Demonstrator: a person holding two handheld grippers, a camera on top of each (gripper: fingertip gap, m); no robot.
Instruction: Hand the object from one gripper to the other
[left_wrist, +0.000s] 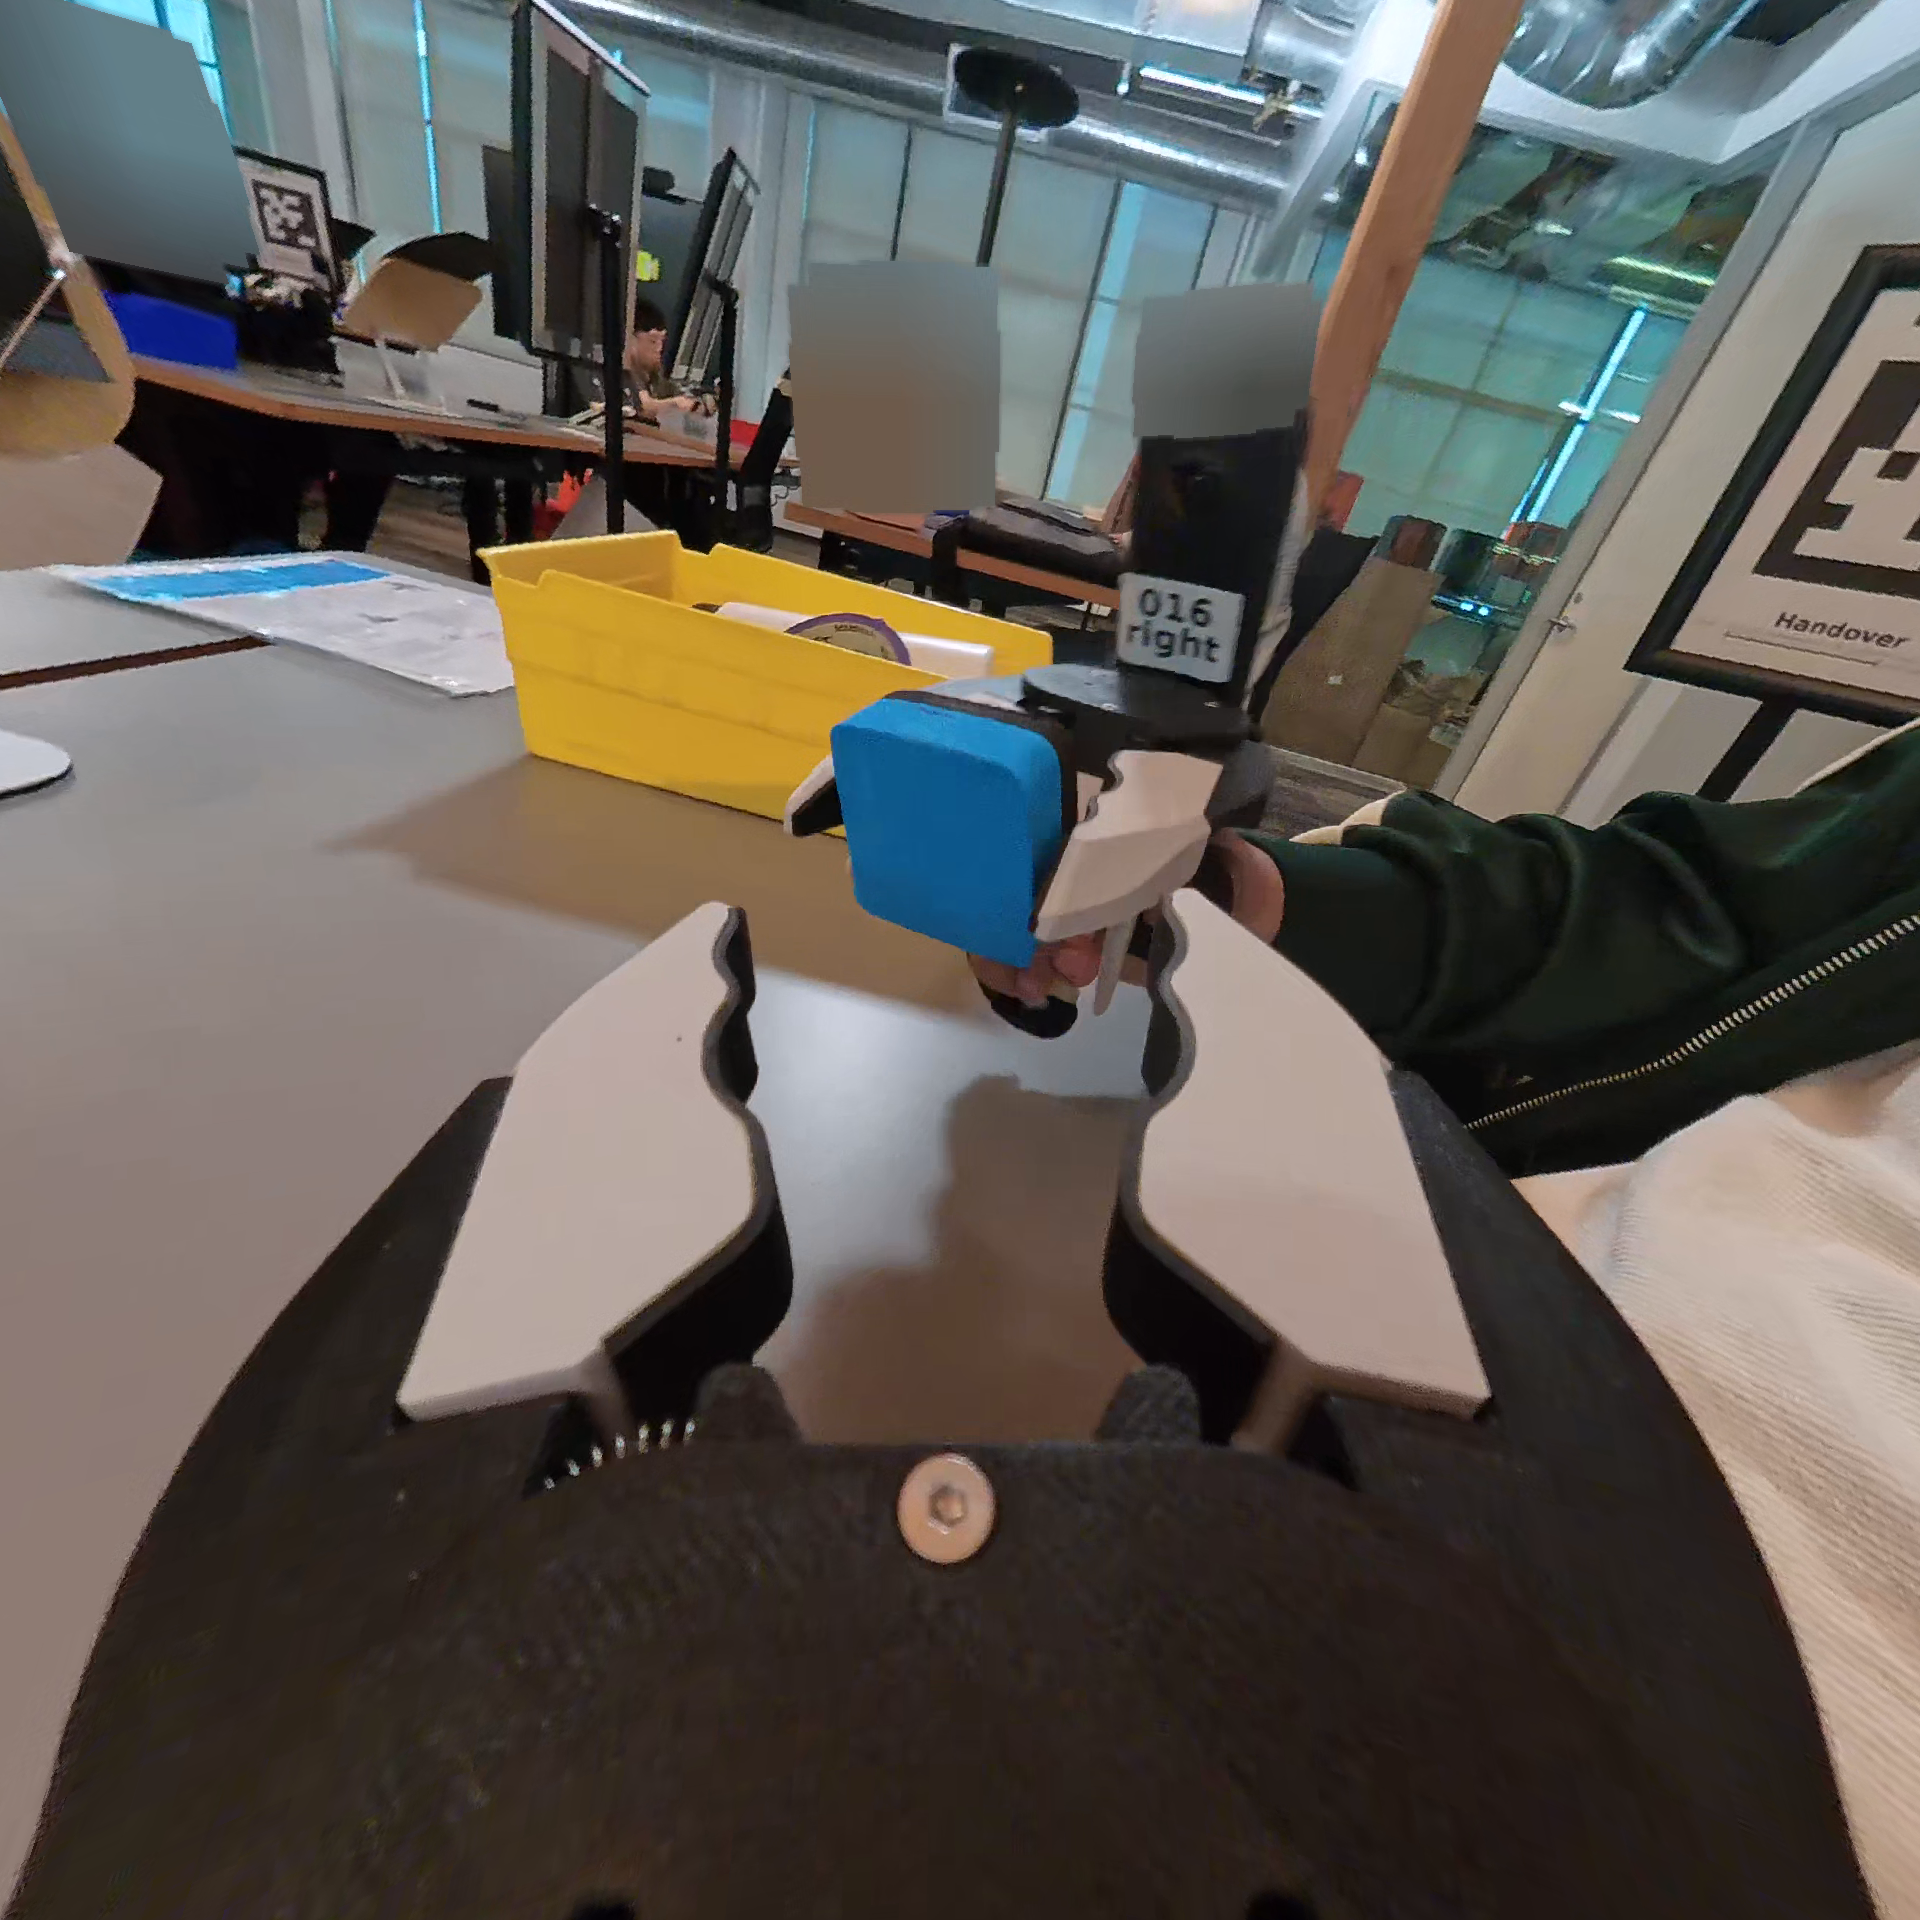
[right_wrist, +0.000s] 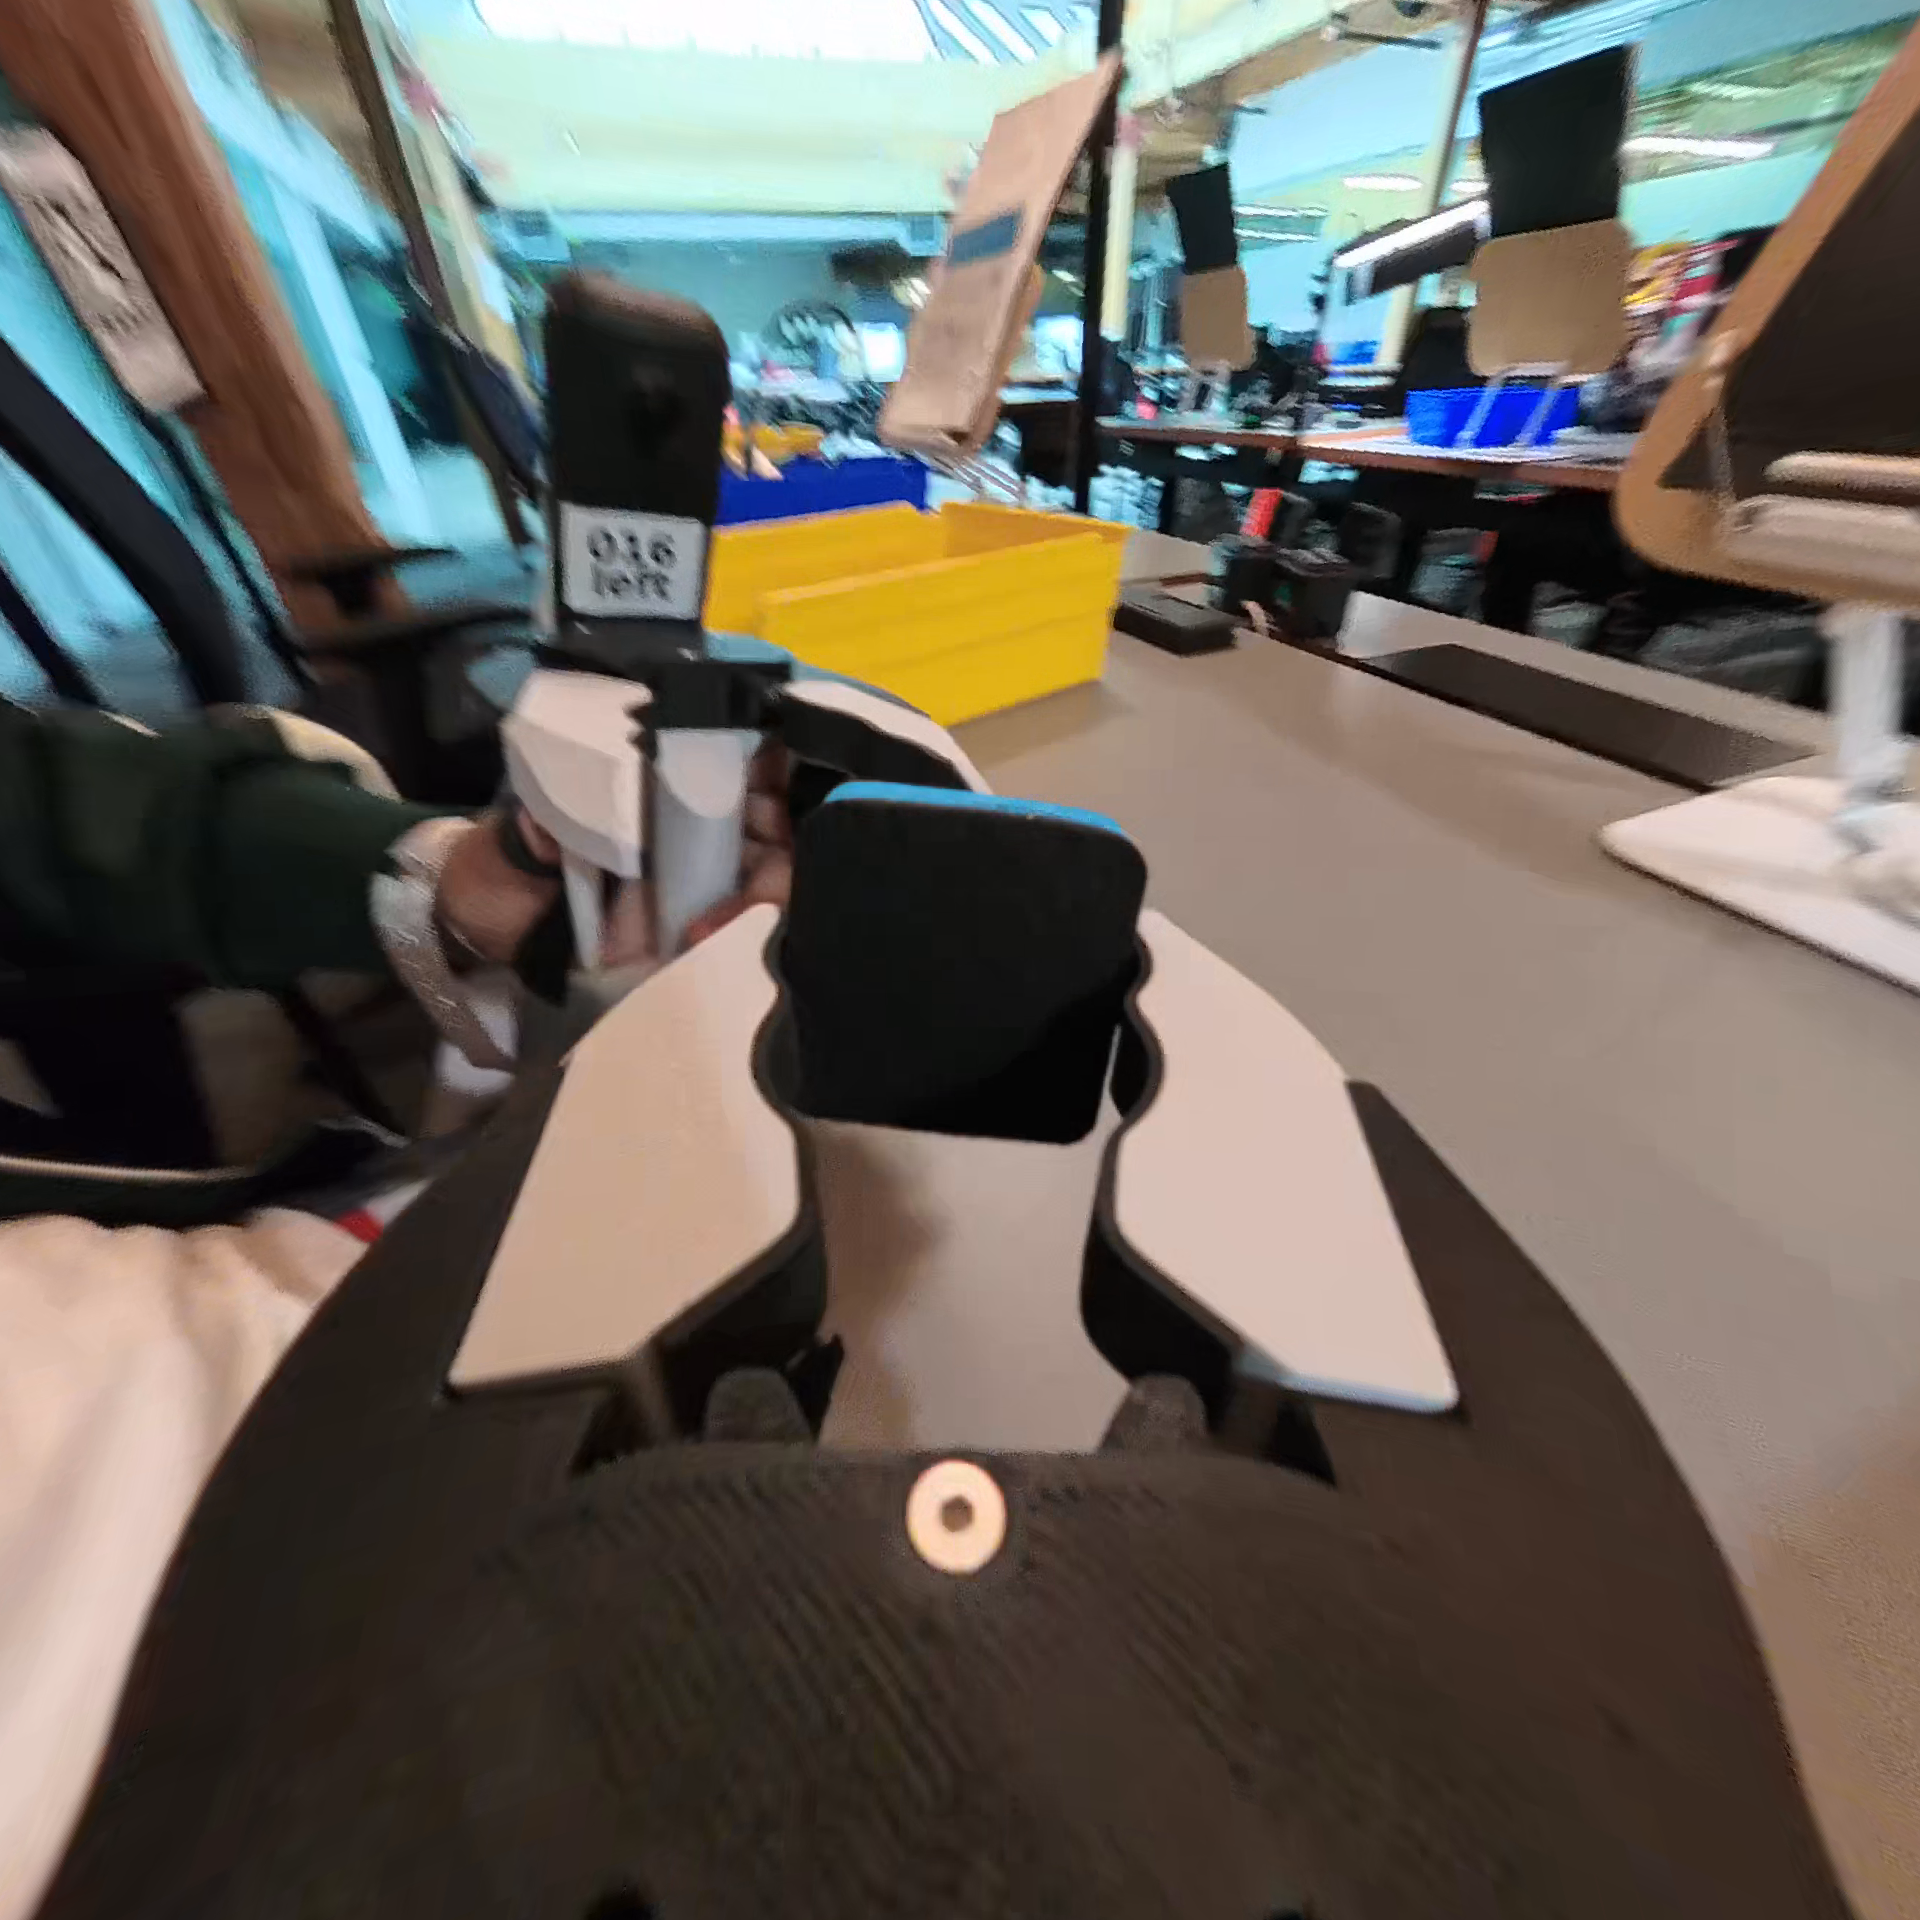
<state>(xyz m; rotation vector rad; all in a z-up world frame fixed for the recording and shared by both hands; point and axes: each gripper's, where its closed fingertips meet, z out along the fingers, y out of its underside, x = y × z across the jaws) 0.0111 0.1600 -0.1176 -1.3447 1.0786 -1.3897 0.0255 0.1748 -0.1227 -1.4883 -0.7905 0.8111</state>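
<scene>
Right claw (right_wrist: 956, 997): clamped on blue-and-black block (left_wrist: 945, 831), frame centre. Left claw (left_wrist: 951, 997): spread wide, empty, above grey counter (left_wrist: 312, 935).

My right tool (right_wrist: 956, 1023) is showing white fingers (right_wrist: 1247, 1174) on a black, ribbed body, and my left tool (left_wrist: 951, 997) is wearing the same white and black. The object (left_wrist: 945, 831) is showing bright blue on one face, black on the other. The bin (left_wrist: 665, 665) is glowing yellow on the grey table (left_wrist: 260, 935). My sleeve (left_wrist: 1558, 935) is looking dark green.

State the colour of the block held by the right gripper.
Blue block, black on one face; clearest in the left wrist view.
</scene>
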